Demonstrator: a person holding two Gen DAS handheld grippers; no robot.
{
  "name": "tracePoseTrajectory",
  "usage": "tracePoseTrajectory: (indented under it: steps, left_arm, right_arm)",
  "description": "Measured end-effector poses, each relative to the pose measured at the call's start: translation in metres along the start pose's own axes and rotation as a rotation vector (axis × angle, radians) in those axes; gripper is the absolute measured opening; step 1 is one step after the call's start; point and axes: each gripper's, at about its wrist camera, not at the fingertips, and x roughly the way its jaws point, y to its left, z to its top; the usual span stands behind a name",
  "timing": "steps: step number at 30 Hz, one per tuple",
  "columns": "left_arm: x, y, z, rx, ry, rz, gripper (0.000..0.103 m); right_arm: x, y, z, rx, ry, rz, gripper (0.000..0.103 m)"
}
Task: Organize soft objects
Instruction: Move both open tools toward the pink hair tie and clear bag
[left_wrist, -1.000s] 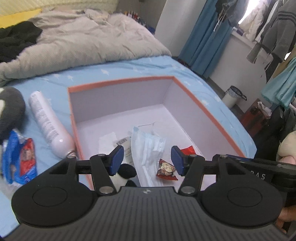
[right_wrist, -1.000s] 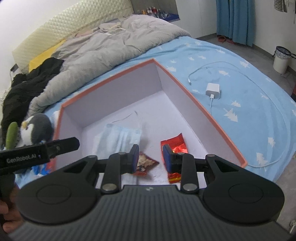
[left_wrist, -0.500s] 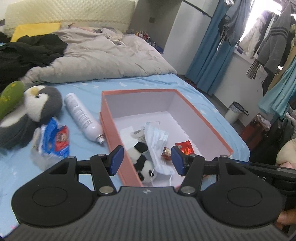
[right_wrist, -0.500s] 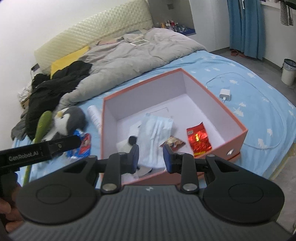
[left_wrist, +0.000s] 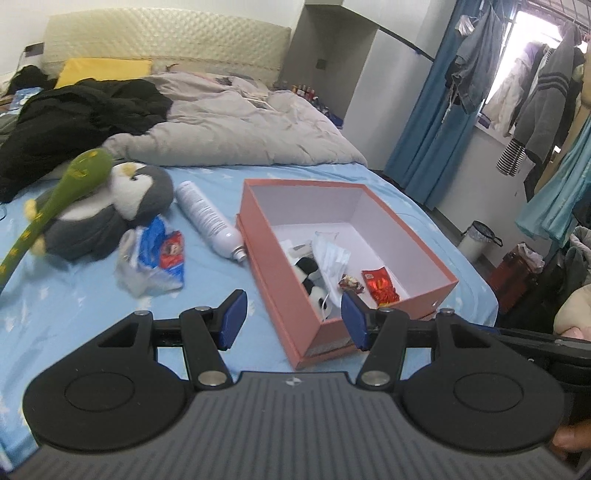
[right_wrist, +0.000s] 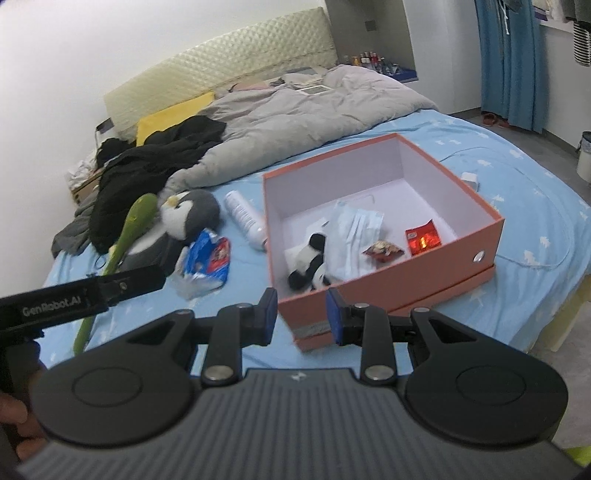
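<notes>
Presently between picks, by judgement: nothing carried, sorting part done. Blue-sheeted bed (left_wrist: 110, 332) serving as work surface, with grey duvet (left_wrist: 240, 129) and dark clothing (left_wrist: 74, 114) heaped towards the headboard. Pink open box (left_wrist: 280, 295) standing near the foot edge, lid off, serving as the collecting place. Grey penguin plush (left_wrist: 122, 199) lying outside the box, well to its left, with a long green plush toy (left_wrist: 74, 177) draped across it. White spray bottle (left_wrist: 207, 218) lying just beside the box's left wall, nozzle towards the camera; not soft, so judged no part of the job. Crumpled blue snack bag (left_wrist: 159, 254) lying near the penguin, between it and the grippers. Already inside the box: pale face mask (left_wrist: 332, 254), small panda plush (left_wrist: 310, 273) against the near-left corner, red foil packet (left_wrist: 380, 284) and a smaller snack packet (left_wrist: 351, 283) beside it. Left gripper (left_wrist: 293, 319) held above the near corner of the box, jaws moderately wide, empty. Right gripper (right_wrist: 301, 314) hovering short of the same corner, jaws narrow, gap visible, empty. Next move, as judged: swing the left gripper over to the penguin or green toy, open wider for the bulky body, pinch a compressible part, lift clear of the snack bag and carry across into the free right half of the box.
</notes>
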Motion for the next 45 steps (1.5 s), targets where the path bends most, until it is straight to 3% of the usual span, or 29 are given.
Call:
tracePoseTrajectory:
  steps: [7,27,35,45]
  left_arm:
    - [-0.035,0.025,-0.025,-0.016,-0.023,0.045,0.062]
    - [-0.089,0.103,-0.097,-0.186,-0.05,0.235,0.062]
    - [-0.077,0.124,-0.101,-0.223,-0.037,0.247,0.062]
    - [-0.017,0.159,-0.09,-0.217,0.013,0.257,0.062]
  right_arm:
    - [-0.003,0.016,-0.029,-0.007,0.025,0.036,0.033]
    - [0.014,0.085,-0.075,-0.142,0.105,0.226,0.034]
    - [0.027,0.099,-0.084,-0.166,0.126,0.249,0.034]
    - [0.078,0.108,-0.066,-0.166,0.159,0.23,0.043]
